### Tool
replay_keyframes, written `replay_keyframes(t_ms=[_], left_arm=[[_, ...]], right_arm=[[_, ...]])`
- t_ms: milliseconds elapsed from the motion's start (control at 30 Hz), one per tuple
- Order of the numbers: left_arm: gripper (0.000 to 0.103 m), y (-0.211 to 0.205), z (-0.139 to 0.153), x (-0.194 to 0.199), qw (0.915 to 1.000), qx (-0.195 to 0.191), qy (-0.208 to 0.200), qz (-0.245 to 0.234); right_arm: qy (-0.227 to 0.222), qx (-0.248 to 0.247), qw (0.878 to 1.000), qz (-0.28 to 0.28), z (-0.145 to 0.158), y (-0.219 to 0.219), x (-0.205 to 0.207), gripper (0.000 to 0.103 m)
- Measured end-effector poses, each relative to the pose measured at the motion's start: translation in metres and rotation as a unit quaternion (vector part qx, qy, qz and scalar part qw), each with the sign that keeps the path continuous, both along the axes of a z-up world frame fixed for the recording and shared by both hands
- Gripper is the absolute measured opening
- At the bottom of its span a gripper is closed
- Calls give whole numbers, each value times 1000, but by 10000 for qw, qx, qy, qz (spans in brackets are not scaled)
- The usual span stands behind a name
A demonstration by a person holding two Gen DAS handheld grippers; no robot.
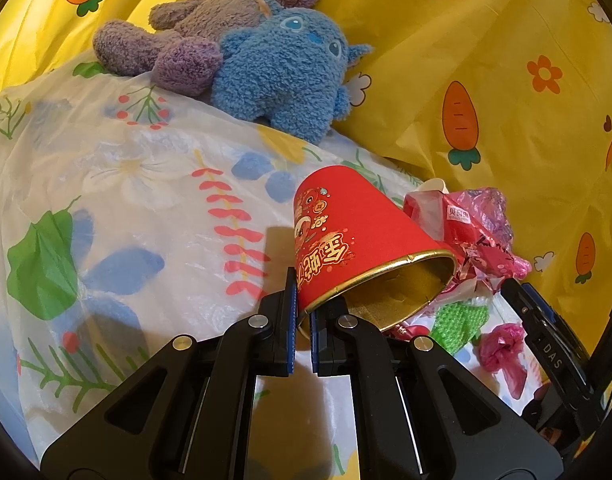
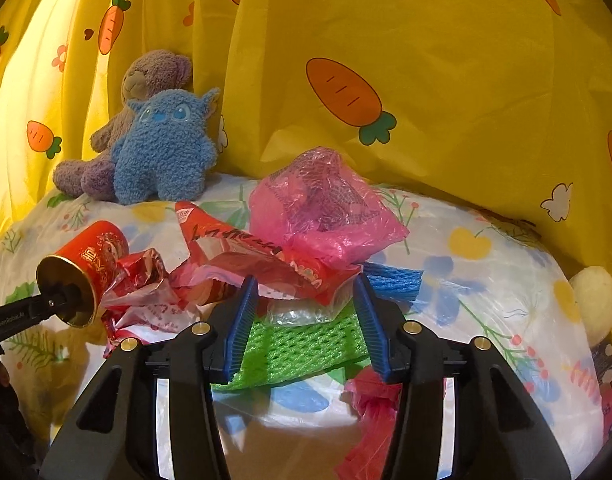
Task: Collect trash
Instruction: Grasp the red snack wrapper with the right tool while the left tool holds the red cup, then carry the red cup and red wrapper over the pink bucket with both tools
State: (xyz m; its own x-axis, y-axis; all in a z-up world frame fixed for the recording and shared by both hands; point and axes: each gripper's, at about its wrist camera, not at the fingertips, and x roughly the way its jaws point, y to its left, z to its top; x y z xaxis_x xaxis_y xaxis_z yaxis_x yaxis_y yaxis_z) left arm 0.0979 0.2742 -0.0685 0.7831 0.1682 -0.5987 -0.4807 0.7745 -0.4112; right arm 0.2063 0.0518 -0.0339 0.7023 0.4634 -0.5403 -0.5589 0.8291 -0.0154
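Left gripper (image 1: 302, 322): jaws pressed nearly together, pinching the gold rim of the red paper cup (image 1: 345, 240), which is tilted with its mouth toward the camera. Just right of it lies a heap of red wrappers (image 1: 461, 232). Right gripper (image 2: 306, 320): jaws spread wide, straddling green foam netting (image 2: 302, 344) on the floral plastic sheet (image 2: 485, 300). Directly ahead, touching the netting, sit a red snack wrapper (image 2: 242, 256) and a pink plastic bag (image 2: 325, 204). Beyond, a blue plush toy (image 2: 162, 152) leans against a purple bear (image 2: 146, 76) before the yellow carrot curtain (image 2: 445, 60).

Two plush toys (image 2: 162, 148), one red cup (image 1: 345, 236)
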Motion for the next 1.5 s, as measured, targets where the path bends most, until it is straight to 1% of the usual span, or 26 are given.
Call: replay_keyframes(t_ms=[67,200,233,267,300,367,400,467,633,800,967,1167,1300,1500], left_arm=[[5,-1,0,1,10000,14,0,-18],[5,1,-1,1,10000,-34,7,-2],[5,1,-1,1,10000,-41,10,-3],[5,1,-1,1,10000,-43,11,-10],[5,1,-1,1,10000,-40,11,-18],[5,1,-1,2,10000,-34,12,-30],[5,0,-1,2,10000,-34,14,-33],[5,0,-1,3,10000,-25,11,-45],[5,0,-1,3,10000,-22,-25,-63],[5,-2,4,-1,9998,77,-173,-31],[5,-1,10,-8,9990,144,-417,71],[5,-5,20,-16,9984,217,-508,108],[5,-20,31,-21,9981,321,-534,7],[5,-58,46,-23,9965,517,-559,-332]], right_arm=[[-72,-105,9999,14,0,6,4,50],[99,-117,9999,80,-5,16,20,50],[139,-105,9998,110,-7,18,23,47],[186,-120,9997,122,-9,20,25,40],[229,-134,9996,134,-12,21,26,35],[209,-159,9995,174,-14,22,24,18],[169,-175,9996,171,-15,21,23,17],[121,-113,9997,154,-14,19,20,7],[-71,129,9998,99,-2,7,7,4],[-270,381,9988,-141,17,-13,-8,3],[-419,610,9964,-407,34,-38,-22,3],[-621,888,9916,-699,52,-76,-42,3],[-656,1002,9885,-924,59,-101,-53,3],[-738,1050,9850,-1155,61,-134,-73,3]])
